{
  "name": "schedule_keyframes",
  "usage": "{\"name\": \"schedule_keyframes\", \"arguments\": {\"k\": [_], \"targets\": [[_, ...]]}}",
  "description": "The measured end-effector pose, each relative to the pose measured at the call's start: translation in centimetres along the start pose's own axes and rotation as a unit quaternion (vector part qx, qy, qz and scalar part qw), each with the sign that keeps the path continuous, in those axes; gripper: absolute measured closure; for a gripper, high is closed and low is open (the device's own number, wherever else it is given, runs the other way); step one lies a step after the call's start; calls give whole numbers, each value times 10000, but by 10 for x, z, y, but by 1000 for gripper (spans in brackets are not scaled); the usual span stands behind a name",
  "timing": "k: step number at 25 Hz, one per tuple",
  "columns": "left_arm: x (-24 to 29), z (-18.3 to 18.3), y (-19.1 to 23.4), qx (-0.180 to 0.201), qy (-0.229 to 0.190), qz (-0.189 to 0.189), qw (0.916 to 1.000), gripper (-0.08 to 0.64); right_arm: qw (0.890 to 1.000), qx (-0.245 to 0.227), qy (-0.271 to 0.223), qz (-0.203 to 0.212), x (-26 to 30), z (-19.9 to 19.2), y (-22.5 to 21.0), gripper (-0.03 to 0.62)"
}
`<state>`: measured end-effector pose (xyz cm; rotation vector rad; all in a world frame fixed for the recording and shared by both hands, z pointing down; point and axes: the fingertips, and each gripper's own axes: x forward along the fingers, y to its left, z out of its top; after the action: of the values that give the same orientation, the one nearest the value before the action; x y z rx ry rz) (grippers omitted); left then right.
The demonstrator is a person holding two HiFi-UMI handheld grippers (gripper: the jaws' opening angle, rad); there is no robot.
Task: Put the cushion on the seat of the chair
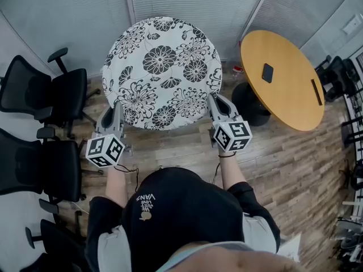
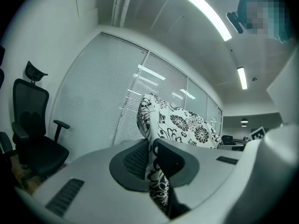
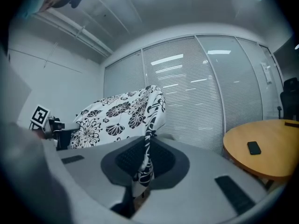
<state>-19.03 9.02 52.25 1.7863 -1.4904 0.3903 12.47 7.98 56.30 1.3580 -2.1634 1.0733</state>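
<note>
Bright ceiling strip lights [image 2: 205, 12]; fisheye edges darken, corners vignetted.

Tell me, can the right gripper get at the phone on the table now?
Probably not yet. The right gripper is shut on the edge of the cushion, as is the left gripper. The phone lies uncovered on the table, but the jaws are full.

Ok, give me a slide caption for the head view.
Left gripper and right gripper pinch the near edge of a floral cushion; office chairs left, wooden table right.
</note>
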Motion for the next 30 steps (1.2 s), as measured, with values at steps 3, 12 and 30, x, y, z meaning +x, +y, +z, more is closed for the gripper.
{"name": "schedule_keyframes", "arguments": {"k": [3,12,30], "targets": [[1,-1,1,-20,-6,13,10000,522,10000,1,-4,-12,1,0,-1,560],[1,-1,2,-10,-15,72,10000,522,10000,40,-53,65,2,2,-1,560],[-3,0,-5,42,-49,135,9999,522,9999,16,-60,142,1,3,0,560]]}}
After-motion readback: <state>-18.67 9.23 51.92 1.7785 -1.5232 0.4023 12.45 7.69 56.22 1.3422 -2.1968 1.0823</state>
